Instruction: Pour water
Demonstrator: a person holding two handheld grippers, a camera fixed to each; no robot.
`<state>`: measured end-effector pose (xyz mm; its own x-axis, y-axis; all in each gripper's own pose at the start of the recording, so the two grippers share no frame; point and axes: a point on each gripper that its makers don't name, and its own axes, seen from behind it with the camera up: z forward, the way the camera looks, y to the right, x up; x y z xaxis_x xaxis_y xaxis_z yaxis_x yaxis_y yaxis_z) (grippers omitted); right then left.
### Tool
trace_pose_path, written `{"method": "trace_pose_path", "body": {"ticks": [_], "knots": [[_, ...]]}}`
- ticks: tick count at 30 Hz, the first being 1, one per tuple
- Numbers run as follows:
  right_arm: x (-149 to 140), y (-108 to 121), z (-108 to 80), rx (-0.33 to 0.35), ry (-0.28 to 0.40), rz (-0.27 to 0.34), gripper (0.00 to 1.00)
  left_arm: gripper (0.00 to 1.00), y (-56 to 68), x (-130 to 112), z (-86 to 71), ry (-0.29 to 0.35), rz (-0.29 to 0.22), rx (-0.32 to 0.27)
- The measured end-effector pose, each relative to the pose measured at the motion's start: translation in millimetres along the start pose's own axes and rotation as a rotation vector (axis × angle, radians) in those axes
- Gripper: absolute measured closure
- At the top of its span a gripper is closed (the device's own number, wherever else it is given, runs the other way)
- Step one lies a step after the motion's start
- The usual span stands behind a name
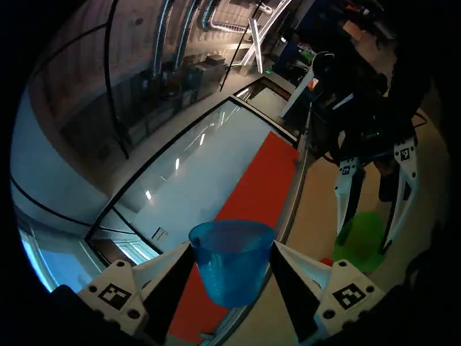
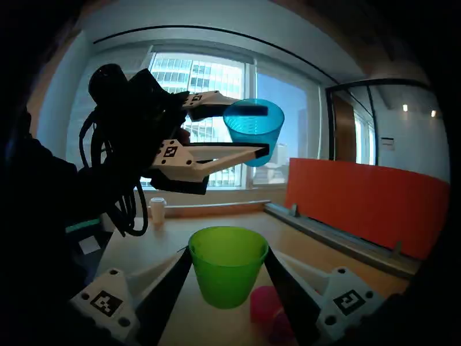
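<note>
- In the left gripper view, the left tongs (image 1: 231, 247) are clenched on a blue cup (image 1: 231, 271). One finger presses each side of its see-through wall, and its rim is toward the top of the view.
- Behind that cup, a red panel (image 1: 253, 190) runs along the far edge of the bench (image 1: 314, 230), with a glass wall beyond it.
- Farther right, a small pink thing (image 1: 327, 261) lies on the bench just beside a green cup (image 1: 363, 254).
- The right tongs (image 1: 364, 239) grasp the green cup, with a white finger down each side of it.
- In the right gripper view, a shadowed hand (image 2: 182, 136) at the left holds the left gripper, and dark cables (image 2: 124, 196) hang below it.
- A white cup (image 2: 157, 209) stands on the bench near the window (image 2: 196, 75).
- The blue cup is up in the air in front of the window, roughly upright. It sits higher than the green cup, beyond it and well apart from it. Whether it holds water cannot be told.
- The green cup sits low in the middle between the right tongs' fingers, mouth upward. Whether its base touches the bench cannot be told.
- The pink thing lies just to the right of the green cup, and the red panel stands at the far right.
</note>
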<state>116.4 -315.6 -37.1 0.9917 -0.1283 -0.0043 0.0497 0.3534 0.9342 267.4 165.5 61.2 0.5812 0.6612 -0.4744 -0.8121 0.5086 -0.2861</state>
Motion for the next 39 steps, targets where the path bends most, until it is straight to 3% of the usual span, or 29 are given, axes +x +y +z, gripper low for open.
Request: {"method": "trace_pose_path", "body": {"ticks": [21,39], "knots": [[-1,0,2.3,-0.002,0.003,0.005,0.09,0.15,-5.2,11,-1.0,0.007,0.121,0.005],[-2,4,0.8,-0.01,0.006,0.006,0.09,0.15,-0.8,16,-0.4,0.014,0.167,0.001]]}}
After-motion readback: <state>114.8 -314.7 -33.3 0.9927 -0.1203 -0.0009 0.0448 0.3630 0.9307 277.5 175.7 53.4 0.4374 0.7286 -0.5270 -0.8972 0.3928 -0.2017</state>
